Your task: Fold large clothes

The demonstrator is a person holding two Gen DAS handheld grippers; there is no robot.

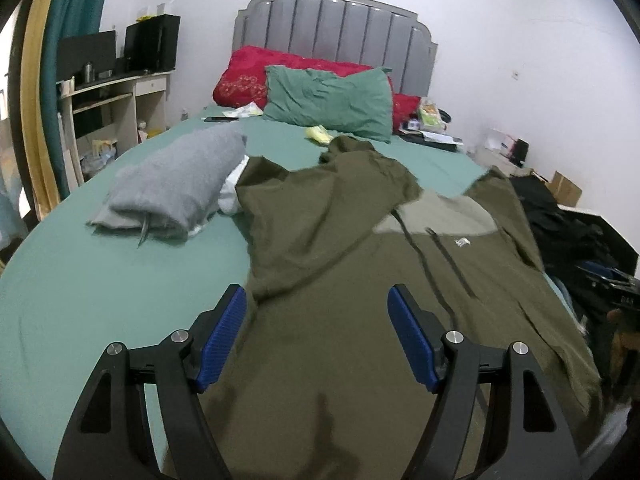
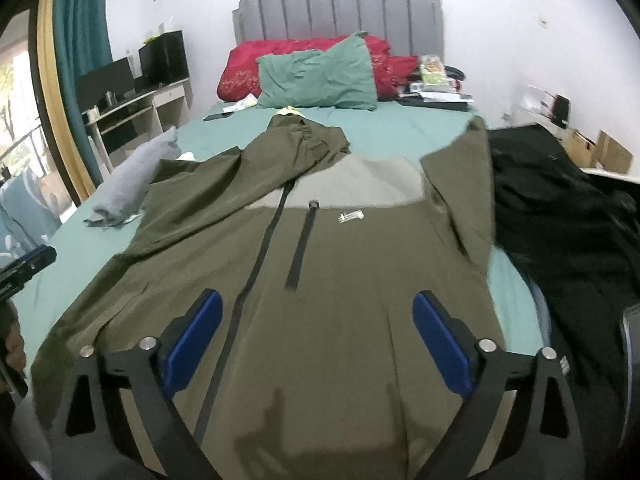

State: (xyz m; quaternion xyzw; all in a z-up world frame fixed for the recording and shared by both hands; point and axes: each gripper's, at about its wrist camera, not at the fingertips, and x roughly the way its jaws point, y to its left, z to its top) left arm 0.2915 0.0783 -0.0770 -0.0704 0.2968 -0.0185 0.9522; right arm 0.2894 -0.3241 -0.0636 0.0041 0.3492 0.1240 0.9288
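An olive-green hooded jacket (image 1: 340,240) lies spread front-up on the green bedsheet (image 1: 100,280). Its hood points toward the pillows. A black zip (image 2: 256,264) runs down its middle, under a paler chest panel (image 2: 360,184). One sleeve (image 2: 460,184) is folded in along the right side. My left gripper (image 1: 316,294) hovers open over the jacket's lower left part, nothing between its blue pads (image 1: 224,336). My right gripper (image 2: 318,298) hangs open above the jacket's lower middle, its pads either side of the zip and clear of the cloth.
A folded grey garment (image 1: 176,188) lies left of the jacket. A green pillow (image 1: 332,100) and a red pillow (image 1: 244,76) rest against the grey headboard (image 1: 340,28). Dark clothes (image 2: 560,220) are piled at the bed's right edge. A desk (image 1: 112,92) stands at the far left.
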